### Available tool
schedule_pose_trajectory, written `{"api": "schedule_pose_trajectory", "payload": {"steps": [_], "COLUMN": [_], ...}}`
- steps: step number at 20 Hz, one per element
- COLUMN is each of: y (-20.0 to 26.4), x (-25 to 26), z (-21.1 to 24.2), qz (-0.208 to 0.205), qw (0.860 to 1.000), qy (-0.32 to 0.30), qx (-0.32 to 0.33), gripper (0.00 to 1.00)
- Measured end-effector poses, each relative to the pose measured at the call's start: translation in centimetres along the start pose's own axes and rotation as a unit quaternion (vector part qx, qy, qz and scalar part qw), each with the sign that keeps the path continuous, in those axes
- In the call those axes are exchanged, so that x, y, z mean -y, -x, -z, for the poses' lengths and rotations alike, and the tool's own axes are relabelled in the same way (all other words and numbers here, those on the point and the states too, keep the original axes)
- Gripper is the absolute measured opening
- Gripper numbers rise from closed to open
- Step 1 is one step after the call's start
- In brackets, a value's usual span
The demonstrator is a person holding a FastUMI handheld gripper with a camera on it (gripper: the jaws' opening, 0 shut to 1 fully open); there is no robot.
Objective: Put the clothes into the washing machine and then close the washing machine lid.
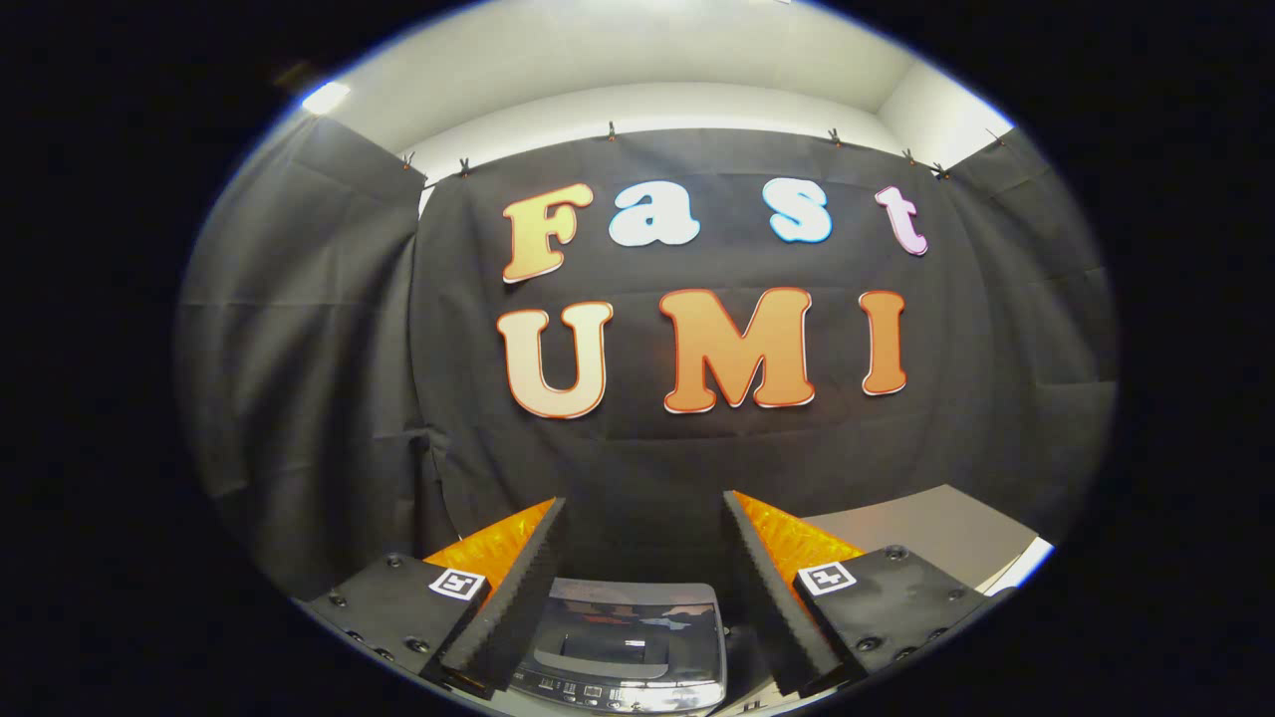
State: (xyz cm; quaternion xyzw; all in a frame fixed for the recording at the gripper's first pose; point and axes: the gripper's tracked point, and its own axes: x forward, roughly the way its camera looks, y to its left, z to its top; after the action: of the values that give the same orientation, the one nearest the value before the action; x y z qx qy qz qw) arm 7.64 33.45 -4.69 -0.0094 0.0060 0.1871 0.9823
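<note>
My gripper (645, 518) is open, its two fingers spread wide with nothing between them. Below and between the fingers stands a small toy washing machine (626, 647) with a dark glossy lid (628, 622) that lies flat and shut over the top. A silver control strip runs along its near edge. The gripper is held above the machine and points level toward the booth's black cloth wall. No clothes can be seen from here.
A pale table surface (926, 538) stretches to the right behind the right finger (772, 588). Black cloth walls hang at the back and at the left, close behind the machine.
</note>
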Motion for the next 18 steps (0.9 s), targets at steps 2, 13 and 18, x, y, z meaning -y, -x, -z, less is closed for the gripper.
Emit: {"api": "schedule_pose_trajectory", "payload": {"steps": [2, 13, 18], "y": [2.2, 12.6, 15.6], "x": [1.5, 13.6, 16.9], "z": [-1.8, -6.9, -6.5], "qz": [0.003, 0.038, 0.033], "qw": [1.0, 0.998, 0.998], "qy": [-0.003, 0.04, 0.031], "qx": [0.011, 0.036, 0.036], "gripper": [0.98, 0.98, 0.98]}}
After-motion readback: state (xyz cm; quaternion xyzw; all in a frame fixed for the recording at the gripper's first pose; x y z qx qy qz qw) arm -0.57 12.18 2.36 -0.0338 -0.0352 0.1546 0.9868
